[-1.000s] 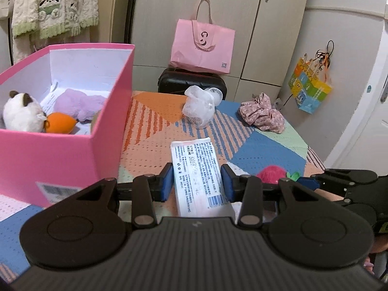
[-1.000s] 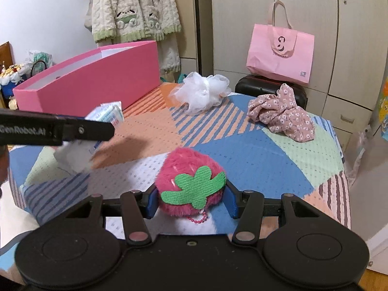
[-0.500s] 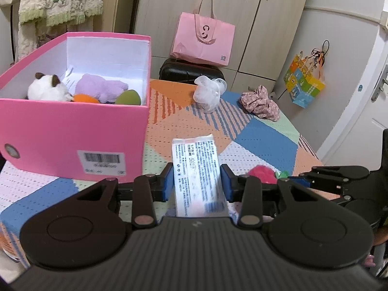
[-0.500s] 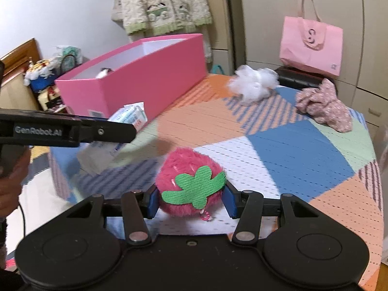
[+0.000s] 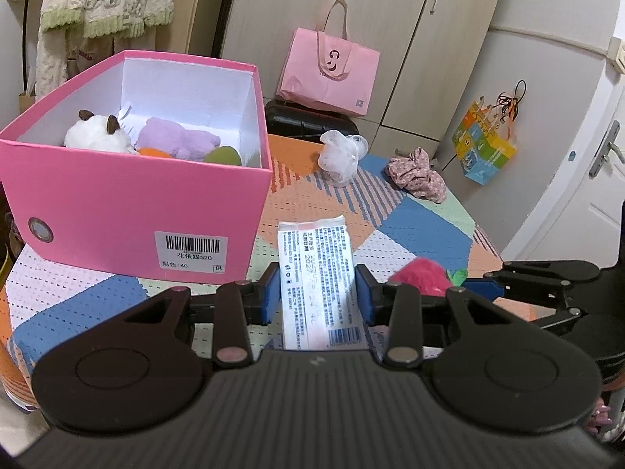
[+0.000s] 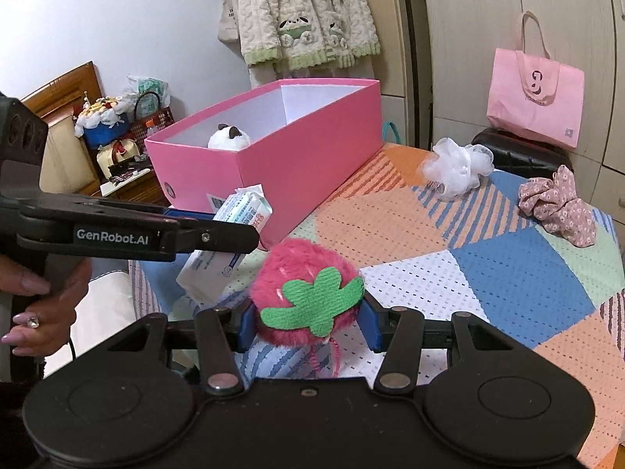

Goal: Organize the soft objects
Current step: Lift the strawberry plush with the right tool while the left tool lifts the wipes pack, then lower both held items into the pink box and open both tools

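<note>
A: What covers the bench (image 5: 410,230)?
B: A patchwork cloth (image 6: 508,273) of orange, blue, white and green.
A: And on it?
B: A pink box (image 5: 136,203) at the left, a white mesh puff (image 5: 340,154) at the far side, and a floral fabric bundle (image 5: 418,174) right of the puff.

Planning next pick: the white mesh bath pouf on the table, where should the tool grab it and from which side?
Grip the white mesh bath pouf across its gathered middle, coming down from above, probably. It is a loose, ruffled ball lying alone on the patchwork tablecloth, apart from the pink cardboard box and the floral fabric scrunchie, so nothing crowds a descent.
</note>
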The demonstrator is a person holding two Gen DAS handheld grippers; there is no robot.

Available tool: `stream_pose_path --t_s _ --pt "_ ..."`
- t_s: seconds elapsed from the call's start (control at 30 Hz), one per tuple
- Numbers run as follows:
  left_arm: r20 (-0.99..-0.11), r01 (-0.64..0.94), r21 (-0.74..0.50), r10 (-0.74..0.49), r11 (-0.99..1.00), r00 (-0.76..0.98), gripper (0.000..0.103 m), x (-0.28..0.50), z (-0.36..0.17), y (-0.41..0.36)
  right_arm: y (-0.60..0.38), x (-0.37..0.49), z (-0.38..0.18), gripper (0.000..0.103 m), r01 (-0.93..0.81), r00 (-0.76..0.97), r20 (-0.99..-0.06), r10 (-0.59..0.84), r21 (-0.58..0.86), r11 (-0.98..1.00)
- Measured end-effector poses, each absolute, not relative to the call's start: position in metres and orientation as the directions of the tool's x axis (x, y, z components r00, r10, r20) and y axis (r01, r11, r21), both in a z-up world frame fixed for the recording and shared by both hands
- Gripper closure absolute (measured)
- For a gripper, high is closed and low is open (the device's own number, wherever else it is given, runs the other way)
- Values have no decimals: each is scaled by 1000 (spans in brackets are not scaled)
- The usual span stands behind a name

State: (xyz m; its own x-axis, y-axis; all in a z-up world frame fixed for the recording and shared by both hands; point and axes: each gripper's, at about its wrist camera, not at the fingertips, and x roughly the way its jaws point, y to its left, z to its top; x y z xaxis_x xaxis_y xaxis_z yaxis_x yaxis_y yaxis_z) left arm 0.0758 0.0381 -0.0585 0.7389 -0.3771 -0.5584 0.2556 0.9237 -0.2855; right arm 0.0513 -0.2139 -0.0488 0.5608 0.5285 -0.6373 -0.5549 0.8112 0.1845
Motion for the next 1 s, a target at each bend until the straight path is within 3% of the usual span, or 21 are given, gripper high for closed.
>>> stream_pose_path --t_s 0.63,1.0 --pt "-451 277 -223 -351 935 821 65 31 2 83 -177 38 -8 47 -686 509 -601 617 150 712" --pt "-391 268 -242 -346 933 853 65 80 43 113 -129 82 38 47 -738 529 -533 660 95 668"
